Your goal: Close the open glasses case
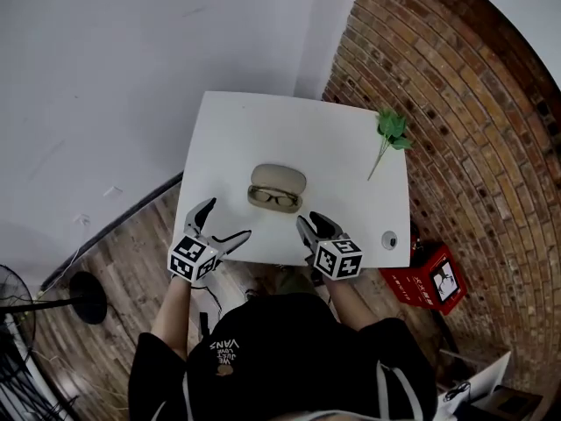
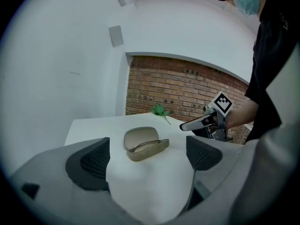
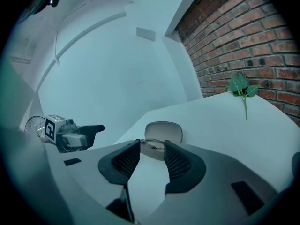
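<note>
A beige glasses case (image 1: 277,188) lies open on the white table (image 1: 245,130), lid raised toward the far side, with dark-framed glasses in its tray. My left gripper (image 1: 228,219) hovers at the table's near edge, left of the case, jaws wide open and empty. In the left gripper view the case (image 2: 145,143) sits ahead between the spread fingers (image 2: 89,165). My right gripper (image 1: 308,221) is at the near edge just right of the case, open with a narrower gap and nothing in it. In the right gripper view the case (image 3: 161,135) shows just beyond the fingertips (image 3: 123,163).
A green leafy sprig (image 1: 392,130) lies at the table's far right corner. A small round fitting (image 1: 390,239) sits near the front right corner. A red crate (image 1: 429,279) stands on the floor to the right, by the brick wall (image 1: 456,95). A fan (image 1: 17,296) stands at the left.
</note>
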Available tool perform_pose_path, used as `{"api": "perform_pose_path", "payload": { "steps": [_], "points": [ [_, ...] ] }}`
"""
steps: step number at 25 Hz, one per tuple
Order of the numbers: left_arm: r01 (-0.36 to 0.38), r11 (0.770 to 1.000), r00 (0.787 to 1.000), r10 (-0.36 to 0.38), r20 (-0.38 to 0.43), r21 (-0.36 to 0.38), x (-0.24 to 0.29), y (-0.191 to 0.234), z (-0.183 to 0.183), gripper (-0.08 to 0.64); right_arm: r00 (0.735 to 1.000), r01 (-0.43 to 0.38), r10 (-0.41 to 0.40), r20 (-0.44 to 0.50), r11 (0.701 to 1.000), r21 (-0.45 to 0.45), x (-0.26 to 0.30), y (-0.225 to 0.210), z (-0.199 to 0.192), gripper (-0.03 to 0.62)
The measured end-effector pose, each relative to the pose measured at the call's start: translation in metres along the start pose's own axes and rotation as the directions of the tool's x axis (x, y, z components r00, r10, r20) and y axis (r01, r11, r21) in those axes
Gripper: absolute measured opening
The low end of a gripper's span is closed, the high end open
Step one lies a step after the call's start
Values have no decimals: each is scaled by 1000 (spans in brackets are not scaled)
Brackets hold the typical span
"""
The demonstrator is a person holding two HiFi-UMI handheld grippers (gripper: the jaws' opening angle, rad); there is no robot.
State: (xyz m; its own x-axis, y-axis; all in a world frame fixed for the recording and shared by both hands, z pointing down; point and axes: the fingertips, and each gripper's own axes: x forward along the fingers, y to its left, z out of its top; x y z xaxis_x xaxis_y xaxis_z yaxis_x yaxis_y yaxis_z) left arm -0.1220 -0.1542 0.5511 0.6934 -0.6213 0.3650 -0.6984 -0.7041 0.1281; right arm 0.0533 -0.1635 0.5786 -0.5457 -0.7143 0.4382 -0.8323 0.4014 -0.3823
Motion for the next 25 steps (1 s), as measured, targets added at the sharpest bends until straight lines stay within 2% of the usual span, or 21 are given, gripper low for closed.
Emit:
{"api": "perform_pose_path", "payload": {
  "steps": [7, 10, 16, 23, 25],
  "points": [
    [61, 998, 993, -58, -107, 23, 49, 27, -2, 518, 997, -41, 40, -62, 999, -11, 42, -15, 2, 153],
    [120, 992, 982, -112, -153, 45, 68, 32, -2, 531, 995, -53, 52, -87, 999, -8, 56, -20, 0, 153],
    [252, 967, 952, -240, -188, 46, 95, 37, 0, 559, 989, -75, 74, -132, 997, -3, 73, -22, -10, 153],
    [344, 937, 909, -318, -270, 55, 124, 47, -3, 560, 979, -105, 101, -179, 994, -12, 79, -20, -22, 152],
    [374, 925, 891, -338, -303, 67, 132, 47, -3, 560, 976, -110, 104, -189, 994, -19, 79, -19, -26, 150]
  ]
}}
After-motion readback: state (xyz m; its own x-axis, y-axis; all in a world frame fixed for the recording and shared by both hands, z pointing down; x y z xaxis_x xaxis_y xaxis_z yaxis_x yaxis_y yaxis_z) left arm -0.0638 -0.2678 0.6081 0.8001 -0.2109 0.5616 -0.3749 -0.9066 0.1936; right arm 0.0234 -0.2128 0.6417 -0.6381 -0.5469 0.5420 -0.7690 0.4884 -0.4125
